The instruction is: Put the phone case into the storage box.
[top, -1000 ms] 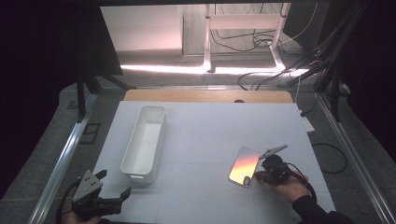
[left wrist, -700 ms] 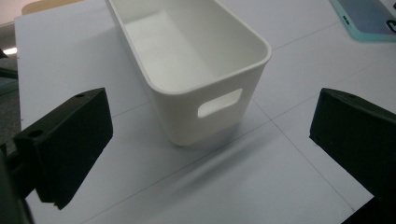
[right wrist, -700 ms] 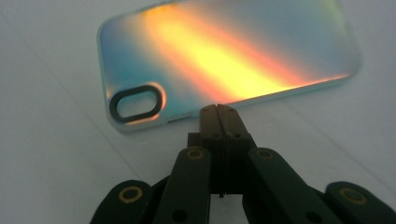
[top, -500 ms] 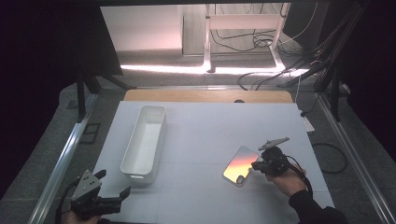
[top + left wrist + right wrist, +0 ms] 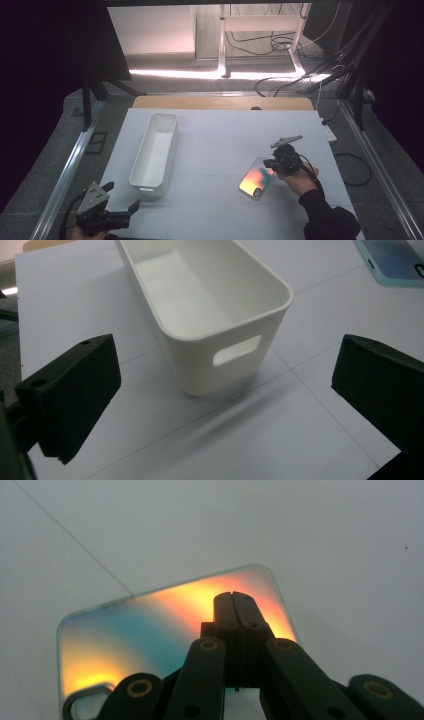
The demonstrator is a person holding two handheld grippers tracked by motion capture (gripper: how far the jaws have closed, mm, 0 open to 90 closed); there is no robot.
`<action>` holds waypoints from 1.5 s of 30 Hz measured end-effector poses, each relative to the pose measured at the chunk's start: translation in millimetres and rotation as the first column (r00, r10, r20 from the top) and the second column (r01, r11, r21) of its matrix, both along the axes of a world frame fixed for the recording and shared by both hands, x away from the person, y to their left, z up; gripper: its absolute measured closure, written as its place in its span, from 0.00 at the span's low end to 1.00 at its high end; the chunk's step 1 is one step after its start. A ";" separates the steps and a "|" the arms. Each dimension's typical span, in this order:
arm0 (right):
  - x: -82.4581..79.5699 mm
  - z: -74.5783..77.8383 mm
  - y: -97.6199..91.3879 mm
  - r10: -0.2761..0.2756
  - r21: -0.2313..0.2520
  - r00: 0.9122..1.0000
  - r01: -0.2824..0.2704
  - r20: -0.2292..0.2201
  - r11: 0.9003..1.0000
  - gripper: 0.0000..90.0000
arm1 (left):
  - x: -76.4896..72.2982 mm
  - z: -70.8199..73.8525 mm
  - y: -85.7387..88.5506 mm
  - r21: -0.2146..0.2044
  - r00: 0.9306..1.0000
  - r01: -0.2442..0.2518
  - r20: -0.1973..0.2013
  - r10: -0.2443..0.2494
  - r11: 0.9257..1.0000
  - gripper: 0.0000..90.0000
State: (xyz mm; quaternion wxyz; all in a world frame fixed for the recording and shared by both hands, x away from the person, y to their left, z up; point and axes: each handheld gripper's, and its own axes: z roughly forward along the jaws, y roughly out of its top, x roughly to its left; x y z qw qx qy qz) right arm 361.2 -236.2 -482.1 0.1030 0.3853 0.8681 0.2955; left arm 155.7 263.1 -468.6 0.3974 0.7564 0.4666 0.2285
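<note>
On the white worktop [image 5: 215, 145], an empty white bin [image 5: 154, 147] waits as the iridescent phone case [image 5: 256, 178], clamped in the right hand-held gripper [image 5: 271, 163], has lifted and edged toward it since 1 second ago. The left hand-held gripper [image 5: 131, 209] rests with its 2 jaws apart near the bin, suggesting a drop-off follows.

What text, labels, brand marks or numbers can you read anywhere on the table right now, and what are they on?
None readable.
Iridescent orange-and-blue phone case: no print visible on its back.
White rectangular plastic bin: plain, no label.
Teal-edged object at the corner of the left gripper view: a dark mark at its cut-off edge, too partial to read.
White table sheet: thin grid lines, no writing.
</note>
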 end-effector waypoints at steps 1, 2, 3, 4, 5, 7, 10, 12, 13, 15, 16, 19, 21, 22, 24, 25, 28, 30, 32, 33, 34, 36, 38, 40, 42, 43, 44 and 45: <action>2.1 -0.1 1.2 -0.002 0.009 1.000 0.002 0.002 1.000 1.00 | 0.0 0.0 -0.1 0.000 1.000 0.000 0.000 0.000 1.000 0.00; 4.7 -0.4 2.9 -0.002 0.009 1.000 0.002 0.003 1.000 1.00 | 0.0 0.0 -0.1 0.000 1.000 0.000 0.000 0.000 1.000 0.00; 4.7 -0.4 2.9 -0.002 0.009 1.000 0.002 0.003 1.000 1.00 | 0.0 0.0 -0.1 0.000 1.000 0.000 0.000 0.000 1.000 0.00; 9.8 -1.3 7.3 0.002 0.003 1.000 -0.002 0.006 1.000 1.00 | 0.0 -0.1 -0.3 -0.001 1.000 0.001 -0.001 -0.001 1.000 0.00; 12.0 -2.0 9.1 0.005 0.002 1.000 -0.005 0.007 1.000 1.00 | 0.0 -0.1 -0.3 -0.001 1.000 0.001 -0.001 -0.001 1.000 0.00; 14.1 -2.6 11.2 0.006 -0.002 1.000 -0.006 0.007 1.000 1.00 | 0.0 -0.1 -0.2 -0.001 1.000 0.001 -0.001 -0.001 1.000 0.00; 20.5 -5.1 16.8 0.013 -0.010 1.000 -0.013 0.014 1.000 1.00 | -0.1 -0.1 0.2 -0.002 1.000 0.001 0.001 -0.001 1.000 0.00; 24.0 -7.0 20.0 0.020 -0.027 1.000 -0.019 0.017 0.999 1.00 | -0.1 0.0 0.2 -0.001 1.000 0.001 0.000 -0.001 1.000 0.00; 26.4 -8.0 22.1 0.021 -0.028 1.000 -0.020 0.019 0.999 1.00 | 0.0 0.0 0.1 -0.001 1.000 0.001 0.001 -0.001 1.000 0.00; 29.5 -9.4 25.6 0.020 -0.032 1.000 -0.019 0.018 0.999 1.00 | 0.0 0.0 0.0 0.000 1.000 0.002 0.001 -0.002 1.000 0.00; 29.5 -9.4 25.6 0.020 -0.032 1.000 -0.019 0.018 0.999 1.00 | 0.0 0.0 0.0 0.000 1.000 0.002 0.001 -0.002 1.000 0.00; 35.4 -12.8 29.8 0.018 -0.042 1.000 -0.017 0.022 0.999 1.00 | 0.0 0.0 -0.1 0.000 1.000 0.002 0.001 -0.002 1.000 0.00; 38.8 -15.2 32.3 0.019 -0.046 1.000 -0.018 0.020 0.999 1.00 | 0.0 0.0 0.0 0.000 1.000 0.002 0.001 -0.002 1.000 0.00; 40.3 -16.3 33.1 0.016 -0.045 1.000 -0.015 0.019 0.999 1.00 | 0.0 0.0 0.0 0.000 1.000 0.002 0.001 -0.002 1.000 0.00; 42.0 -18.2 34.1 0.016 -0.045 1.000 -0.016 0.013 0.999 1.00 | 0.0 0.0 0.0 0.000 1.000 0.002 0.001 -0.002 1.000 0.00; 42.8 -19.4 34.4 0.017 -0.052 1.000 -0.017 0.010 0.999 1.00 | 0.0 0.0 0.0 0.000 1.000 0.003 0.001 -0.003 1.000 0.00; 44.1 -21.7 33.5 0.015 -0.058 1.000 -0.015 0.004 0.998 1.00 | -0.2 0.0 -0.1 0.002 1.000 0.004 0.003 -0.004 1.000 0.00; 43.6 -21.2 32.2 0.020 -0.063 1.000 -0.020 0.002 0.998 1.00 | -0.3 0.0 -0.1 0.002 1.000 0.004 0.005 -0.004 1.000 0.00; 42.3 -20.6 29.7 0.018 -0.072 1.000 -0.018 -0.002 0.997 1.00 | -0.3 0.0 -0.1 0.002 1.000 0.004 0.004 -0.004 1.000 0.00; 41.7 -20.1 27.9 0.017 -0.076 1.000 -0.017 -0.005 0.997 1.00 | -0.3 0.0 -0.1 0.002 1.000 0.004 0.005 -0.004 1.000 0.00; 40.8 -19.5 25.5 0.012 -0.081 1.000 -0.012 -0.009 0.997 1.00 | -0.4 0.1 -0.2 0.002 1.000 0.004 0.005 -0.004 1.000 0.00; 40.0 -19.3 23.1 0.008 -0.085 1.000 -0.009 -0.007 0.996 1.00 | -0.4 0.1 -0.2 0.002 1.000 0.004 0.005 -0.004 1.000 0.00; 37.3 -18.8 16.9 -0.001 -0.085 1.000 0.000 -0.014 0.996 1.00 | -0.3 0.0 -0.4 0.001 1.000 0.004 0.004 -0.004 1.000 0.00; 32.8 -19.0 7.9 -0.009 -0.079 1.000 0.008 -0.016 0.997 1.00 | -0.4 0.1 -0.6 0.002 1.000 0.005 0.004 -0.005 1.000 0.00; 29.7 -18.5 3.1 -0.022 -0.078 0.999 0.020 -0.024 0.997 1.00 | -0.3 0.2 -0.7 0.003 1.000 0.005 0.004 -0.005 1.000 0.00; 28.4 -18.3 1.5 -0.025 -0.078 0.999 0.022 -0.028 0.997 1.00 | -0.3 0.2 -0.8 0.003 1.000 0.005 0.004 -0.005 1.000 0.00; 26.6 -17.9 -0.6 -0.031 -0.082 0.999 0.028 -0.030 0.996 1.00 | -0.3 0.2 -0.9 0.004 1.000 0.006 0.004 -0.006 1.000 0.00; 26.6 -17.9 -0.6 -0.031 -0.082 0.999 0.028 -0.030 0.996 1.00 | -0.3 0.2 -0.9 0.004 1.000 0.006 0.004 -0.006 1.000 0.00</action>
